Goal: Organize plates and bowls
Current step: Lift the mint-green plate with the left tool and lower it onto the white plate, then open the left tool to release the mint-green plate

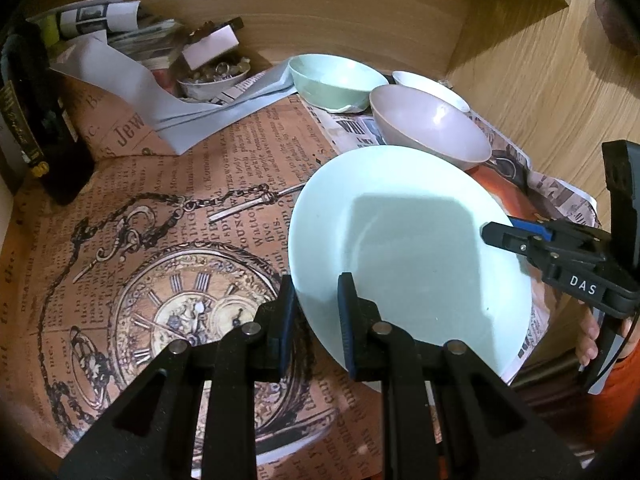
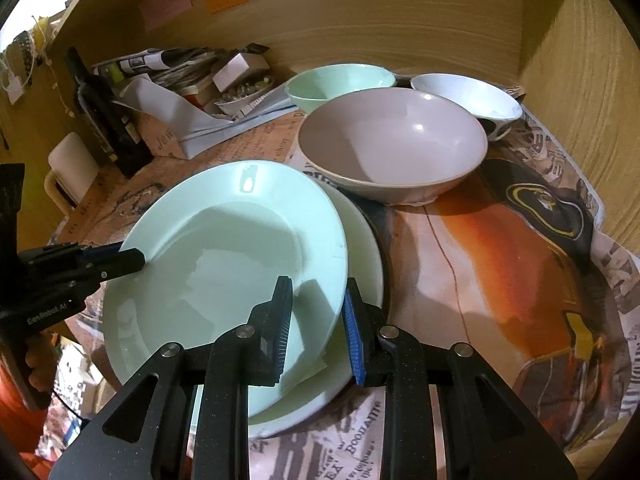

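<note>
Both hand-held grippers are clamped on the rim of the mint-green plate (image 2: 224, 256): the left hand-held gripper (image 1: 316, 320) grips its left edge, and the right hand-held gripper (image 2: 316, 328) grips its right edge. This plate is held tilted, partly over a second pale plate (image 2: 360, 272) that lies on the surface (image 1: 160, 184), which is covered with printed paper. Just behind the plates stands a pinkish bowl (image 2: 394, 148). Behind that bowl stand a green bowl (image 2: 340, 84) and a white bowl (image 2: 468, 96), side by side near the wooden back wall (image 2: 400, 28). A dark bottle (image 2: 106, 120), folded papers (image 1: 132, 80) and a small dish of trinkets (image 1: 212, 74) occupy the far left.
</note>
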`<state>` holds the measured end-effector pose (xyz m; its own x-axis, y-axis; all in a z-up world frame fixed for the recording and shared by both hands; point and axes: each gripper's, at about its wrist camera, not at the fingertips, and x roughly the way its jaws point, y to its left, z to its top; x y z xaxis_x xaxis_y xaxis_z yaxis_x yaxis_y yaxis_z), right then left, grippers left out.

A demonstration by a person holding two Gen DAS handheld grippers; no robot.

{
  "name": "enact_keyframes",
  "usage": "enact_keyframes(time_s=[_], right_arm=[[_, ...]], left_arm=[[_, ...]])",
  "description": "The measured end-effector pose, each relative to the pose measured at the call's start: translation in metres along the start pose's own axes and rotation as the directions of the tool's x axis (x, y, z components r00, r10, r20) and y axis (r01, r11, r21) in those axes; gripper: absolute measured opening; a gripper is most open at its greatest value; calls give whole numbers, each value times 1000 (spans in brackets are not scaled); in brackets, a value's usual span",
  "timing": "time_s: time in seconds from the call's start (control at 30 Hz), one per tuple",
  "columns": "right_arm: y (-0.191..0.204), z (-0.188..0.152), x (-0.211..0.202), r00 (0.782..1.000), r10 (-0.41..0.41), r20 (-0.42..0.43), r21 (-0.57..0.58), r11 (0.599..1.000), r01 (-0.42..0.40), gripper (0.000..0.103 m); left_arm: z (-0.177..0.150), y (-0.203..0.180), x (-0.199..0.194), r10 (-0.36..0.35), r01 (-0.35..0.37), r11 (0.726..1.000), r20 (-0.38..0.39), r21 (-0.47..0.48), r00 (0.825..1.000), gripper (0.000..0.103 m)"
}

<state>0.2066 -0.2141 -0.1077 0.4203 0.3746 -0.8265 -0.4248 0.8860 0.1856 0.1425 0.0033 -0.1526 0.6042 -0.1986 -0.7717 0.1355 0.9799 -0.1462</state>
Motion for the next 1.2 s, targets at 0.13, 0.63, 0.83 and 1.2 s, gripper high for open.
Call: enact_keyframes(time_s=[0.13, 0.63, 0.83, 1.2], right_arm=[[0, -1, 0, 1000, -2, -5, -6, 1000, 2, 23], [5, -3, -1, 999, -50, 16, -58, 997, 51, 23], [5, -3, -2, 998, -60, 18, -63, 996, 61, 23], [10, -3, -21, 981, -152, 118, -93, 982, 163, 52]], left_arm=[[0, -1, 2, 3, -3, 1000, 1, 4, 1000, 19], [-1, -1, 7, 2, -1, 1000, -2, 17, 1000, 28], [0, 1, 3, -7, 7, 1000, 1, 16, 1000, 43], [14, 8, -25, -16, 15, 1000, 80, 4, 997, 51]])
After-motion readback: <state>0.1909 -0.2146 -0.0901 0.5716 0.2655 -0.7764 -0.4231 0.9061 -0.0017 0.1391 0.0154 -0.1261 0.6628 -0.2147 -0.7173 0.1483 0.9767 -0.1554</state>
